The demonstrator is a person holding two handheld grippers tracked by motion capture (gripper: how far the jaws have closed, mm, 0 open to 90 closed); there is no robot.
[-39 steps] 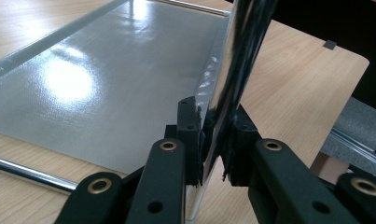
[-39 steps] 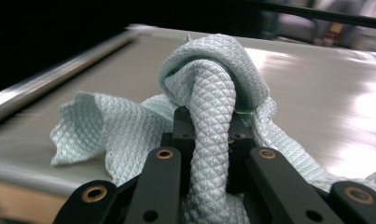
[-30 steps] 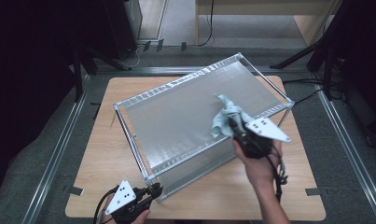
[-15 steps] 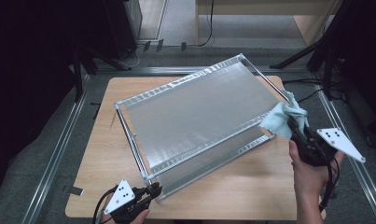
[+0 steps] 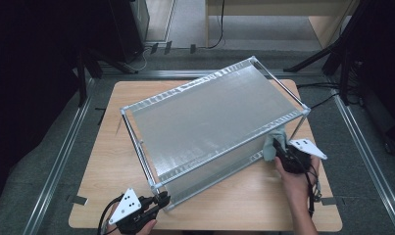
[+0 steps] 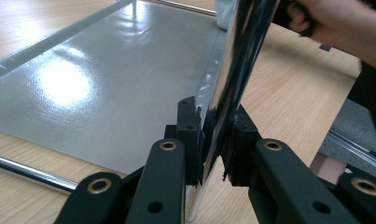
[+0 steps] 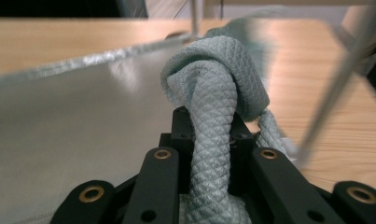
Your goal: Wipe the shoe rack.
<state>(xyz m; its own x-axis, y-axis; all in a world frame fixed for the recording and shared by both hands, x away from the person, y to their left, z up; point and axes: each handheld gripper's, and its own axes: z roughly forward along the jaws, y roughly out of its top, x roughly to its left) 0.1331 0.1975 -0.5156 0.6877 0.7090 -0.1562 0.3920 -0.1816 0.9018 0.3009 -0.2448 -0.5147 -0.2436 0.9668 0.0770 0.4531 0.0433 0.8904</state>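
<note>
- At the left we held the left gripper (image 5: 158, 201) at the near corner of the two-tier shelf rack of chrome tube with grey sheet shelves (image 5: 212, 115), our left hand (image 5: 136, 226) at the table's near edge.
- Its jaws were clenched on the rack's upright chrome corner post (image 6: 227, 93), one black pad pressed on each side of the tube.
- Ahead of those jaws and to their left lay the glossy lower shelf (image 6: 97, 88); the light wooden tabletop (image 6: 288, 93) ran off to their right.
- At the right, the right gripper (image 5: 279, 148) sat just beside the rack's near right end, level with the lower tier, our right hand (image 5: 295, 178) behind it.
- Its jaws gripped a pale blue-green waffle-weave cloth (image 7: 213, 121), a thick roll of it pinched between the pads and a knotted bunch standing just past the tips.
- The grey shelf spread to the left of these jaws; a blurred chrome post (image 7: 335, 93) slanted at their right.
</note>
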